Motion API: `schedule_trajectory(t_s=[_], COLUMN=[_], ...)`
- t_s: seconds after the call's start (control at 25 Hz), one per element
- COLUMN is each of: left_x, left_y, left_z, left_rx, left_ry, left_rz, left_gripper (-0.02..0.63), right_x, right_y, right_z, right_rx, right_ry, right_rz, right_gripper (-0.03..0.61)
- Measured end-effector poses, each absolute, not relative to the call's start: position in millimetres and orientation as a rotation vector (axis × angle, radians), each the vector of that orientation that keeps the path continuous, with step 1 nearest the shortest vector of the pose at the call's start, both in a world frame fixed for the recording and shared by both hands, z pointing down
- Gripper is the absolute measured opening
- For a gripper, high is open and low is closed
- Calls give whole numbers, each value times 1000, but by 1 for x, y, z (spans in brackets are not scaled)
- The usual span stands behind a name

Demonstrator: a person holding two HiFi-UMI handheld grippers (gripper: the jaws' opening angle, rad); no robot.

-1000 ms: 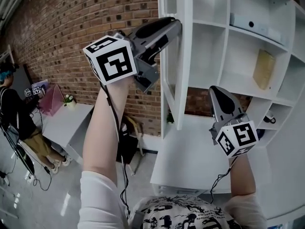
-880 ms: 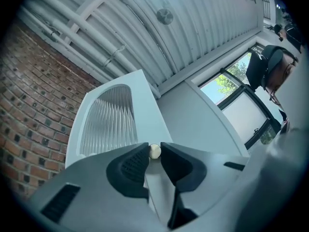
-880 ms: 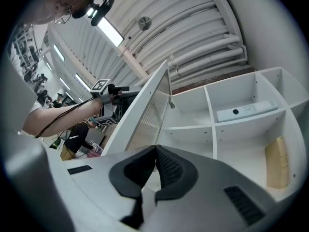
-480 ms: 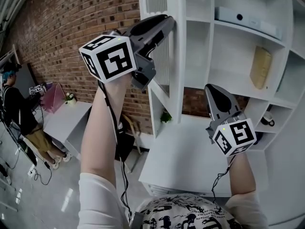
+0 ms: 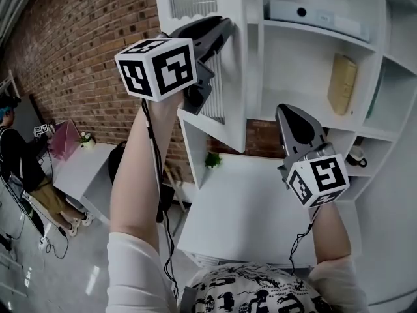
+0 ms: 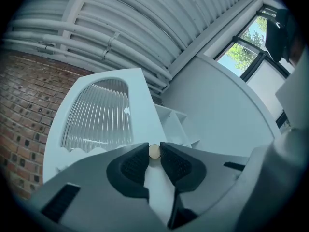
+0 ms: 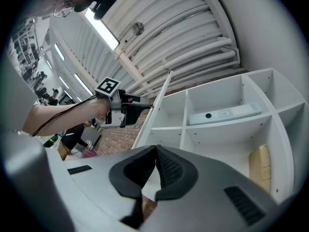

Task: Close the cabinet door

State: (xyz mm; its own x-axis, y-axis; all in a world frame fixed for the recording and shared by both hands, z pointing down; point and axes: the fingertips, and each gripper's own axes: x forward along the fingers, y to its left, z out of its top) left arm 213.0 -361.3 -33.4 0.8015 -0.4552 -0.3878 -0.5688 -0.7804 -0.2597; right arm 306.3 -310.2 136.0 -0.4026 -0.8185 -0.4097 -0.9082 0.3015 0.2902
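The white cabinet door [image 5: 225, 77] with a ribbed glass panel [image 6: 99, 115] stands partly open at the left of the open shelves [image 5: 306, 64]. My left gripper [image 5: 227, 26] is raised against the door's outer face. In the left gripper view this gripper [image 6: 154, 153] is shut on the door's small round knob [image 6: 154, 151]. My right gripper [image 5: 288, 115] hovers lower right, in front of the shelves, with its jaws shut and empty [image 7: 155, 150]. The right gripper view shows the door edge-on [image 7: 157, 105] with the left gripper [image 7: 126, 111] beside it.
A flat white box [image 5: 313, 15], a yellowish object [image 5: 341, 83] and a mug [image 5: 357, 155] sit on the shelves. Under the shelves are a white counter [image 5: 254, 207] and a small plant [image 5: 213, 160]. A brick wall [image 5: 85, 51] runs left; a person [image 5: 19, 155] stands by a table far left.
The door has swung with my left gripper on its knob, and more of its ribbed face shows now. My right gripper has shifted slightly left, still shut.
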Motion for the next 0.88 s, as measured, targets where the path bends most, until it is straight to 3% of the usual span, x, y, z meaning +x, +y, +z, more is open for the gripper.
schedule_trajectory(t_s=[0.4, 0.88], left_x=[265, 295], left_y=[-406, -456], left_z=[-33, -36], left_rx=[-2547, -2457], left_ry=[909, 1088], left_rz=[373, 338], left_gripper=[87, 94], right_x=[362, 379], right_y=[-335, -379], right_z=[138, 138], right_rx=[-1668, -1658], right_ry=[2360, 2372], right_rz=[707, 714], right_gripper=[15, 15])
